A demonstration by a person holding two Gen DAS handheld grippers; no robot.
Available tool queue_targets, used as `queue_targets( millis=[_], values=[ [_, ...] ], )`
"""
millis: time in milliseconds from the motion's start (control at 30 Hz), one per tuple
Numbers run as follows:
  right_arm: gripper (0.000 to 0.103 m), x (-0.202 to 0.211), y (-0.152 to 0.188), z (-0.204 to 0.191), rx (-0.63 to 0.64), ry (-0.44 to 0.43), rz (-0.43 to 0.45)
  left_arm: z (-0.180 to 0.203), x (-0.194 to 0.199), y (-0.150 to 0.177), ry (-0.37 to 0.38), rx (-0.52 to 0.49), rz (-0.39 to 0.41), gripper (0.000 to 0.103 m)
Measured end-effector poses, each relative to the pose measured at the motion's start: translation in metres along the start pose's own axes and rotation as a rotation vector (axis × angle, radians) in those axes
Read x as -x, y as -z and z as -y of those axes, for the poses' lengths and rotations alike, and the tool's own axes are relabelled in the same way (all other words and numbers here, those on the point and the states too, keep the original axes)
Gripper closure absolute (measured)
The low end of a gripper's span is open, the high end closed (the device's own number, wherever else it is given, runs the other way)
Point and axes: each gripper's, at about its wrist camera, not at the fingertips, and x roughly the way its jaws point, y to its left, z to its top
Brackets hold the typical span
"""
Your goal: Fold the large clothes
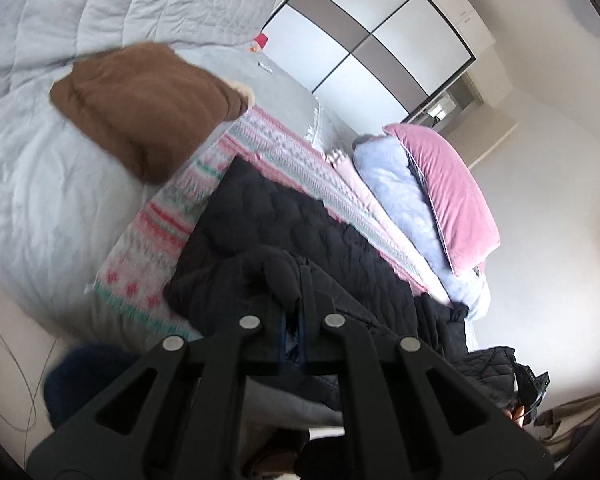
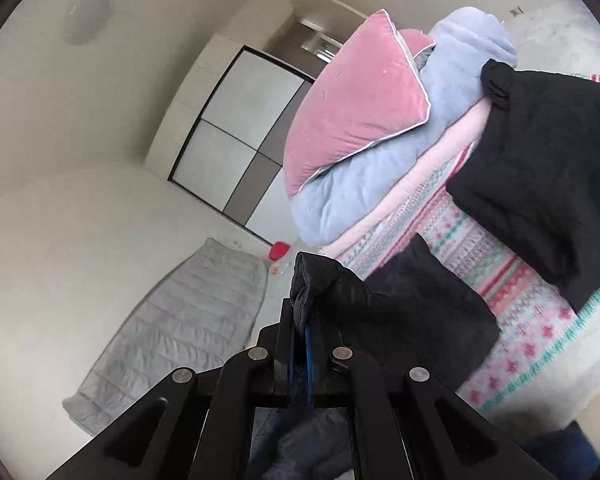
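black quilted jacket [image 1: 284, 224] spread on patterned pink/teal blanket [image 1: 148, 256] on the bed, near edge bunched up at both grippers. left gripper [image 1: 293, 280] closed tight on a fold of jacket fabric, blue pads nearly touching w/ cloth pinched between, fabric lump poking out past the fingertips. right gripper [image 2: 305, 304] same: clamped on a dark fabric edge [image 2: 320, 276], cloth standing up above the fingers, rest of the jacket [image 2: 540, 168] draped over blanket [image 2: 512, 280] to the right. right wrist view tilted hard, so room looks rotated.

brown cushion [image 1: 148, 108] lying on pale grey duvet [image 1: 40, 200], one corner overlapping blanket edge. pink velvet pillow [image 1: 448, 196] leaning on light blue fleece bundle [image 1: 396, 192] at far side of bed, just beside jacket; same pair in right view, pillow [image 2: 356, 100] on top of fleece [image 2: 452, 80]. wardrobe w/ white + grey panels [image 1: 372, 36] behind bed. grey quilted pad [image 2: 180, 320] lying flat in right view, small red item [image 2: 279, 250] near its far end, can't tell what it is.
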Motion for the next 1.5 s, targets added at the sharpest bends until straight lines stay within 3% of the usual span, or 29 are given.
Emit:
queue_targets(
  millis=[167,300,467,633,733,800,967,1067,1167,1267,1400,1500],
  values=[
    [0.100,-0.058,-0.027,0.001,-0.024,0.034,0.013,0.014,-0.050,-0.049,-0.071,0.029,0.039,0.098],
    [0.100,-0.137,-0.048,0.007,-0.038,0.126,-0.006,0.028,-0.128,-0.098,-0.156,0.080,0.011,0.098],
    [0.100,-0.245,-0.069,0.046,-0.084,0.286,-0.073,0.035,-0.244,-0.143,-0.311,0.126,-0.081,0.098],
    [0.099,-0.342,-0.057,0.112,-0.127,0.516,-0.223,-0.001,-0.343,-0.142,-0.410,0.176,-0.213,0.095],
    [0.096,-0.362,-0.053,0.142,-0.160,0.580,-0.267,-0.027,-0.362,-0.138,-0.367,0.228,-0.248,0.092],
    [0.094,-0.364,-0.056,0.154,-0.200,0.572,-0.258,-0.030,-0.365,-0.143,-0.345,0.249,-0.265,0.089],
    [0.076,-0.356,-0.061,0.156,-0.208,0.598,-0.219,-0.024,-0.359,-0.155,-0.284,0.253,-0.212,0.066],
    [0.072,-0.340,-0.064,0.144,-0.168,0.627,-0.180,-0.024,-0.350,-0.163,-0.287,0.247,-0.176,0.062],
    [0.067,-0.330,-0.067,0.120,-0.067,0.652,-0.147,-0.023,-0.338,-0.165,-0.291,0.240,-0.153,0.060],
    [0.064,-0.337,-0.058,0.087,0.103,0.636,-0.217,-0.014,-0.330,-0.165,-0.307,0.193,-0.152,0.060],
    [0.063,-0.341,-0.034,0.057,0.330,0.633,-0.323,-0.001,-0.310,-0.164,-0.330,0.116,-0.088,0.058],
    [0.063,-0.348,-0.019,0.056,0.457,0.651,-0.409,0.003,-0.307,-0.159,-0.388,0.038,-0.057,0.044]
  ],
)
